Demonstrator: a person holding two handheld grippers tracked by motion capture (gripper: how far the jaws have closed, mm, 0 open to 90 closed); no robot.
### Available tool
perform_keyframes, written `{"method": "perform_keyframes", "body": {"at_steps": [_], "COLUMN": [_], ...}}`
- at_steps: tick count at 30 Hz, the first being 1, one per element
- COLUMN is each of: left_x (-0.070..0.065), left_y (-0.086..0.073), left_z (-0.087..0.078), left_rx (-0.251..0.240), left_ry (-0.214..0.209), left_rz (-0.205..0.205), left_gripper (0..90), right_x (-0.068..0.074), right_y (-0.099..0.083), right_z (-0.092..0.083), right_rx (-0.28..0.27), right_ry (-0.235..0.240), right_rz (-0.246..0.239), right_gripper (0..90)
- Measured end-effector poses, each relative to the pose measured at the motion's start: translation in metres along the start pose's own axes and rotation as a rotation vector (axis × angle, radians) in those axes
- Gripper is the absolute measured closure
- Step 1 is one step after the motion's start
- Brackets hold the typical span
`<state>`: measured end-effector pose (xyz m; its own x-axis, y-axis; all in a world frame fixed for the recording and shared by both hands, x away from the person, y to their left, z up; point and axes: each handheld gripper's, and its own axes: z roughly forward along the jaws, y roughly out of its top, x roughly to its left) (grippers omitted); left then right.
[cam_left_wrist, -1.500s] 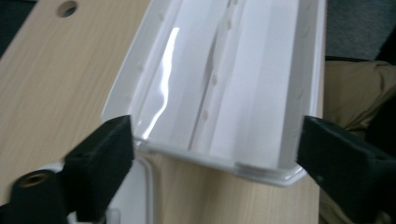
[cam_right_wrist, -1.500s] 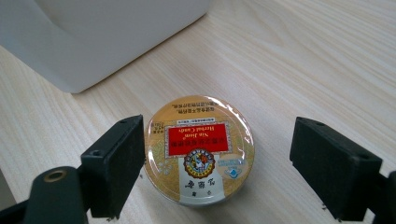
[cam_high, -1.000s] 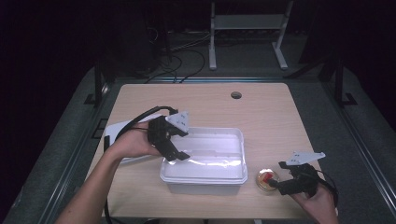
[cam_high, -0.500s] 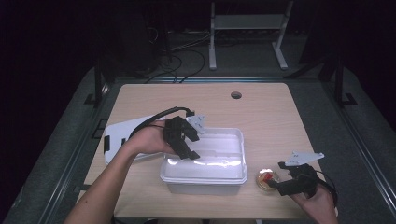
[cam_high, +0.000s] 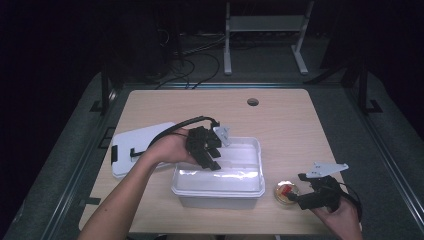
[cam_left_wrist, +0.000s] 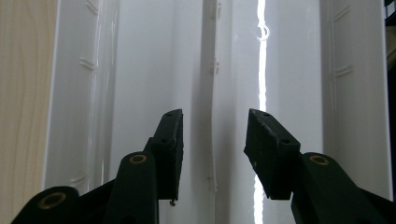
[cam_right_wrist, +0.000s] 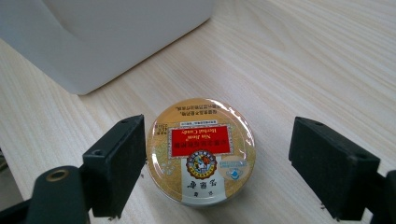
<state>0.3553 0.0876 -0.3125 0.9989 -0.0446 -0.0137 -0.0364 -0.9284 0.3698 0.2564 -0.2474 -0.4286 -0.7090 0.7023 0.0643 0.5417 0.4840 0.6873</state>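
We see the left gripper (cam_high: 214, 159) over the white tub (cam_high: 250, 187) near the worktop's front edge; its jaws have just been closing and stand apart, nothing between them. The right gripper view adds the label: the right gripper (cam_right_wrist: 217, 168) brackets the round tin (cam_right_wrist: 201, 150), pads clear, at the front right corner.

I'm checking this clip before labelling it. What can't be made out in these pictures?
- Small print on the round tin: too small and upside down in the right gripper view; the tin is tiny in the high view.
- Floor of the white bin: glare in the high view, and the left gripper covers part.
- Bin's ends: cut off by the left gripper view's edges.
- White lid: partly behind the person's forearm.
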Motion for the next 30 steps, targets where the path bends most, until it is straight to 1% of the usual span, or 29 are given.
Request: {"method": "perform_keyframes", "body": {"at_steps": [1,3,7,10,11,14,16,20,25,30], "left_x": [0.000,0.001,0.005,0.004,0.004,0.004,0.003,0.005,0.005,0.008], "left_y": [0.001,0.002,0.003,0.003,0.004,0.006,0.007,0.007,0.008,0.008], "left_z": [0.001,0.003,0.007,0.009,0.009,0.010,0.012,0.012,0.012,0.012], "left_rx": [0.006,0.017,0.020,0.027,0.032,0.028,0.033,0.040,0.052,0.046], "left_ry": [-0.007,-0.012,-0.028,-0.035,-0.028,-0.031,-0.029,-0.023,-0.033,-0.049], "left_rz": [0.008,0.007,0.002,0.003,0.006,0.009,0.022,0.018,0.032,0.020], "left_gripper": [60.1,62.2,70.8,74.8,76.0,80.7,83.2,86.7,88.5,89.2], "right_x": [0.000,0.000,0.000,0.000,-0.001,0.001,0.002,0.003,0.002,0.001], "right_y": [0.000,0.000,0.000,0.000,0.000,0.002,0.002,0.003,0.002,0.002], "right_z": [0.000,0.000,0.000,-0.001,-0.001,-0.002,-0.001,-0.001,-0.002,-0.002], "right_rx": [-0.002,-0.001,-0.001,-0.003,-0.004,-0.006,-0.002,-0.001,-0.007,-0.013], "right_ry": [-0.001,-0.001,0.000,-0.002,-0.003,-0.011,-0.009,-0.009,-0.007,-0.008], "right_rz": [0.000,0.002,-0.001,-0.003,-0.003,-0.018,-0.023,-0.026,-0.021,-0.014], "right_gripper": [18.3,18.3,18.3,18.3,18.3,18.3,18.3,18.3,18.2,18.1]}}
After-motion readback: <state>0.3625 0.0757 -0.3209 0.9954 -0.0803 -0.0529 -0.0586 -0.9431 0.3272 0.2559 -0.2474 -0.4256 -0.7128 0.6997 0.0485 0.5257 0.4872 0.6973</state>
